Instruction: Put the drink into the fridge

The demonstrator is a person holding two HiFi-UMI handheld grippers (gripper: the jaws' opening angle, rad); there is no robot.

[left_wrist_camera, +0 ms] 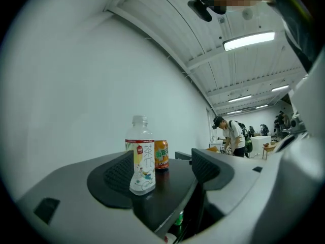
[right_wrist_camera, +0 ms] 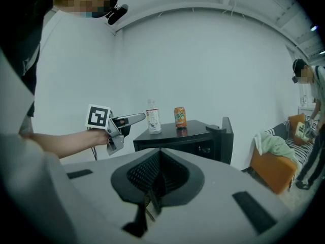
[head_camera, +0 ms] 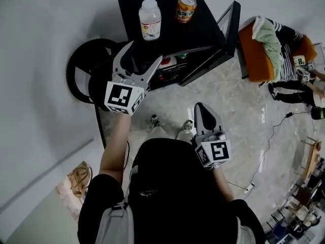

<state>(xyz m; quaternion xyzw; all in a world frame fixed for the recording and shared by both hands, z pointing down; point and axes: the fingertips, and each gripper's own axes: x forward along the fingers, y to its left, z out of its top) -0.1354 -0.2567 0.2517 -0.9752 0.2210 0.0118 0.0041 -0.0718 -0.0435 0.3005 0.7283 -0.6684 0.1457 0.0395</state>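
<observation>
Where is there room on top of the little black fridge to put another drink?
The black fridge top is bare in front and right of the orange can, up to the open door. A smaller strip lies left of the clear plastic bottle. Crowded: the bottle's front, where the open left gripper points in.

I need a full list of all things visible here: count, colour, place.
fridge: one, black, door open, by the wall.
bottle: one, clear, white label, fridge top, left.
can: one, orange, fridge top, right of the bottle.
chair: one, orange, right of the fridge.
cloth: one, pale green, on the chair.
person: one, striped top, beside the chair.
left hand-held gripper: one, white, open, near the fridge.
right hand-held gripper: one, white, shut, empty.
</observation>
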